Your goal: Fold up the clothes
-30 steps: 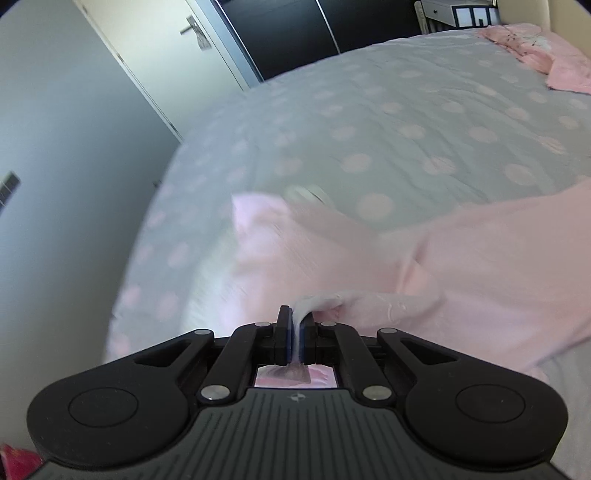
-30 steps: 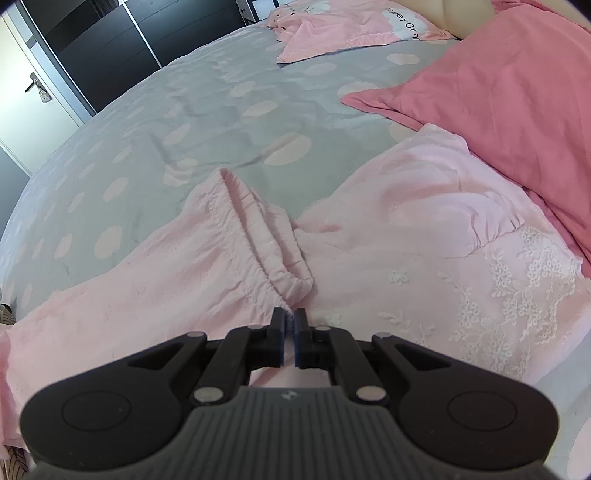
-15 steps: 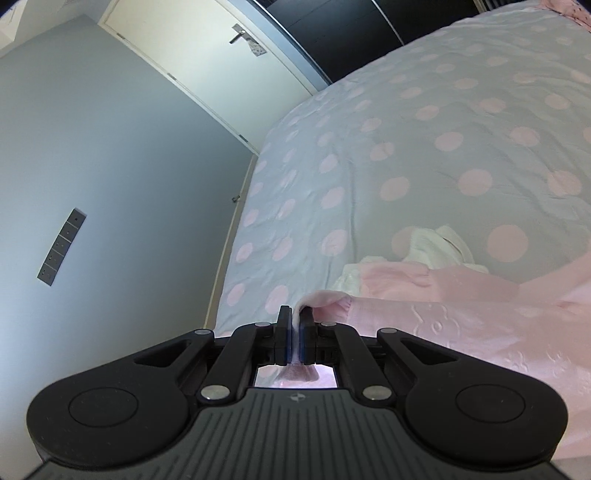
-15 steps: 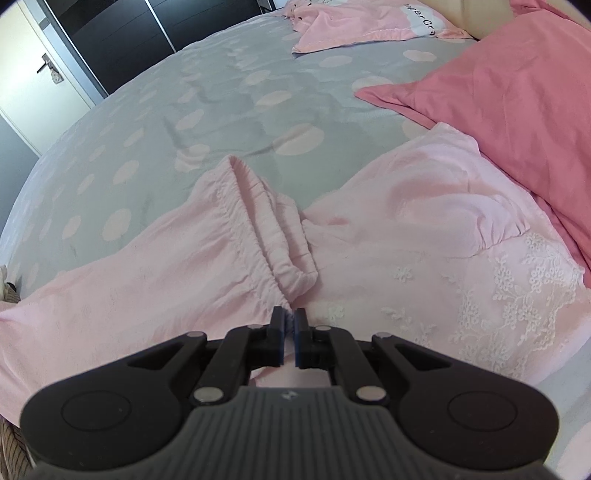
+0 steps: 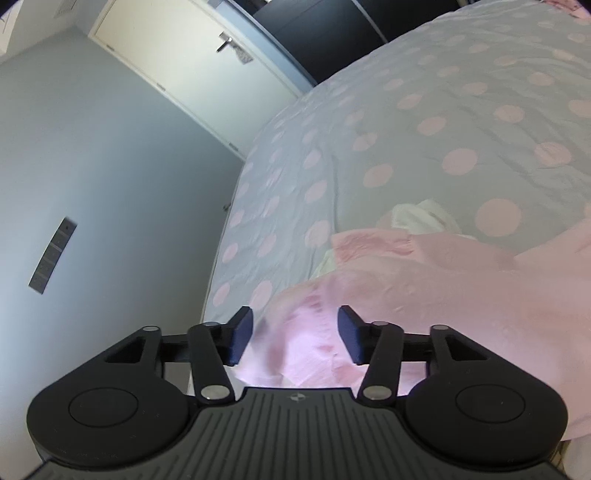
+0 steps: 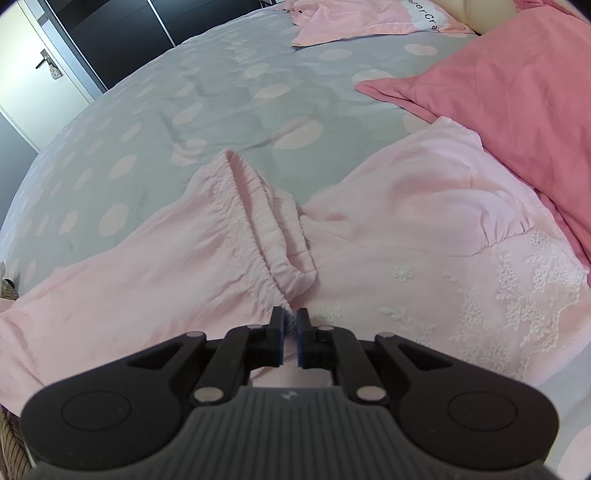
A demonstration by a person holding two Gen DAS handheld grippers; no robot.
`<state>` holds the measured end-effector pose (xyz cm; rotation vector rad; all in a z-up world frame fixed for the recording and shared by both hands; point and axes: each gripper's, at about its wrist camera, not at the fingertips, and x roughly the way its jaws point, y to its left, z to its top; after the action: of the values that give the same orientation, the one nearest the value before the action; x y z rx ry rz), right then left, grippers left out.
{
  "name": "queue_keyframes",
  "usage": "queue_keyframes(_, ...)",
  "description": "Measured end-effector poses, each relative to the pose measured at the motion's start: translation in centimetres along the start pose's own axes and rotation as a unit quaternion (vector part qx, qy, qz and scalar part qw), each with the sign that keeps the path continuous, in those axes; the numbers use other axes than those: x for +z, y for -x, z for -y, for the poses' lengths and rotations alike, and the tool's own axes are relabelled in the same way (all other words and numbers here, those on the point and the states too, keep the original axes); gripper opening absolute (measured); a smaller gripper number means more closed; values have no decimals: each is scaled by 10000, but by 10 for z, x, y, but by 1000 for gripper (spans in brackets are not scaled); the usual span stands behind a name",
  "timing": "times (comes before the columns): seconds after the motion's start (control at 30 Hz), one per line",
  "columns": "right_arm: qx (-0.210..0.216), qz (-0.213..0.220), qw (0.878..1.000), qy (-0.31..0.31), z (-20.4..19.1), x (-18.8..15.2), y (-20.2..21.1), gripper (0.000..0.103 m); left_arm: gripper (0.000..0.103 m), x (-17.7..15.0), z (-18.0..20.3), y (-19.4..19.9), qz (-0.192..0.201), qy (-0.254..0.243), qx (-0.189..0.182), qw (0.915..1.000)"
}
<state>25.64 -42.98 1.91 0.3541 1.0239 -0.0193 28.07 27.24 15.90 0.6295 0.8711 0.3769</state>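
- On the grey bedcover with pale pink dots [image 6: 207, 96] lies the light pink cotton garment with an elastic gathered waistband [image 6: 155, 266], spread flat over the near part of that bedcover.
- Its waistband is bunched into folds near the middle of the bedcover's near edge, and the cloth runs from there toward the left edge of the bedcover.
- Just beside it, toward the pillow side of the bedcover, lies a second light pink garment with white lace embroidery [image 6: 461, 266]; the two touch at the waistband.
- The right gripper [image 6: 290, 323] has its black jaws with blue pads almost together, and they have just been opening a little. A thin fold of the waistband edge is between the pads; it looks still pinched.
- The left gripper [image 5: 295, 332] stands with its jaws wide apart, having just been opening. The blurred pink cloth end [image 5: 306, 343] hangs loose between them, and neither pad presses on it.
- Past the left gripper, a small cream-white piece of cloth [image 5: 421, 218] lies on the bedcover, touching the far edge of the pink garment.
- At the far right side of the bedcover rests a deep pink pillow [image 6: 517, 96], and at its far end lies a folded pink top with printed letters [image 6: 369, 18].
- Beyond the bedcover's left edge stand a grey wall [image 5: 110, 177] and a white door with a metal handle [image 5: 207, 62].
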Motion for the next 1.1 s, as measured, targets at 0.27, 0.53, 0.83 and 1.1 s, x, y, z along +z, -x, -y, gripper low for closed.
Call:
queue_keyframes(0.27,503,637,9964,261,5,11,16,61,65,-8,24,53,697,243,-242,9970)
queue_keyframes(0.53,445,990,9834,1453,-10,8,-7,61,65,-36,55,91,947,1152,-1045,9833)
queue_keyframes(0.83,238,829,9720,2184,-22,-4,-23,50,65,-63,89,91,577,1199,-1589,9783)
queue_keyframes(1.1,556,738,9702,2238,-23,-6,-1,13,65,-70,99,95,493,1163,-1596,9791)
